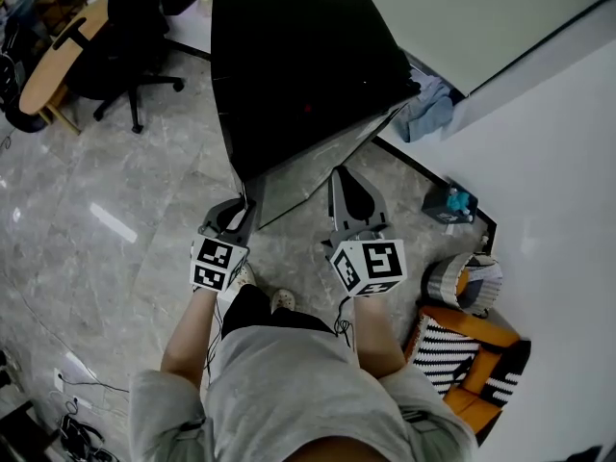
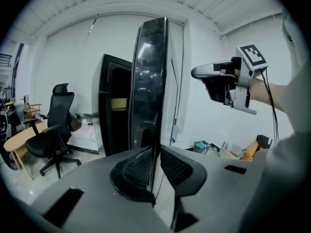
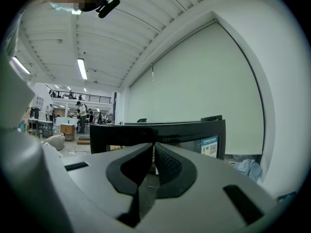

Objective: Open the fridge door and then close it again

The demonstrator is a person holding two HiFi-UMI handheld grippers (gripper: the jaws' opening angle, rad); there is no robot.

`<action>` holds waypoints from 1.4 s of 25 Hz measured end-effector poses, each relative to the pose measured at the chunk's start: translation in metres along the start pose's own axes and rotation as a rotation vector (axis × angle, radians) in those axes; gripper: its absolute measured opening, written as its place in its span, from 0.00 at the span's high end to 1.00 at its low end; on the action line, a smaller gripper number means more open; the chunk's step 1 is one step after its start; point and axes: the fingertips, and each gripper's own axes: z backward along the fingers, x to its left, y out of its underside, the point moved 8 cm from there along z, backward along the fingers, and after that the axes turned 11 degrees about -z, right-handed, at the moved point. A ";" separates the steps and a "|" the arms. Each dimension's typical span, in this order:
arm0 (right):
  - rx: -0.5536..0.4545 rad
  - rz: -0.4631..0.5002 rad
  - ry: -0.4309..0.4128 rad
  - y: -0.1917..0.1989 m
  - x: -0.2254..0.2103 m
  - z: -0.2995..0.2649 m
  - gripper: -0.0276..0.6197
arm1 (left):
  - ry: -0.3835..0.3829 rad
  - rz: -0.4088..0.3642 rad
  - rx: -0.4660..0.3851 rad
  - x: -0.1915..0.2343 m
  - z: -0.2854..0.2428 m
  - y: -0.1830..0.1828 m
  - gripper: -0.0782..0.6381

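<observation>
The black fridge [image 1: 298, 65] stands ahead of me with its door [image 1: 308, 176] swung out toward me. My left gripper [image 1: 243, 212] is at the door's free edge. In the left gripper view the glossy door [image 2: 150, 81] is seen edge-on and runs down between the pads, and the left gripper [image 2: 154, 152] is shut on that edge. The fridge's open cabinet [image 2: 114, 110] shows behind it. My right gripper [image 1: 345, 183] hovers to the right of the door, jaws together and holding nothing. In its own view the right gripper [image 3: 154, 149] points level at the fridge top [image 3: 160, 130].
An office chair [image 1: 130, 27] and a wooden desk [image 1: 53, 61] stand at the back left. Blue cloth [image 1: 428, 109] lies beside the fridge. A small box [image 1: 450, 203] and an orange striped bag [image 1: 462, 354] sit along the white wall [image 1: 558, 162] on the right.
</observation>
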 end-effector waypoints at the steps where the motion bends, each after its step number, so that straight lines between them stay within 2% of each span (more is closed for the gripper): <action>1: 0.000 0.001 -0.004 0.000 0.001 0.001 0.92 | -0.001 0.001 0.003 -0.004 0.001 0.000 0.81; 17: -0.019 -0.009 0.003 -0.003 -0.003 0.028 0.92 | -0.048 -0.011 -0.004 -0.049 0.014 0.003 0.82; 25: -0.031 -0.018 0.006 -0.005 -0.004 0.032 0.92 | -0.041 -0.018 -0.006 -0.069 0.016 0.003 0.82; 35: -0.035 -0.024 0.004 -0.006 -0.003 0.031 0.92 | -0.042 -0.017 0.002 -0.056 0.014 0.003 0.82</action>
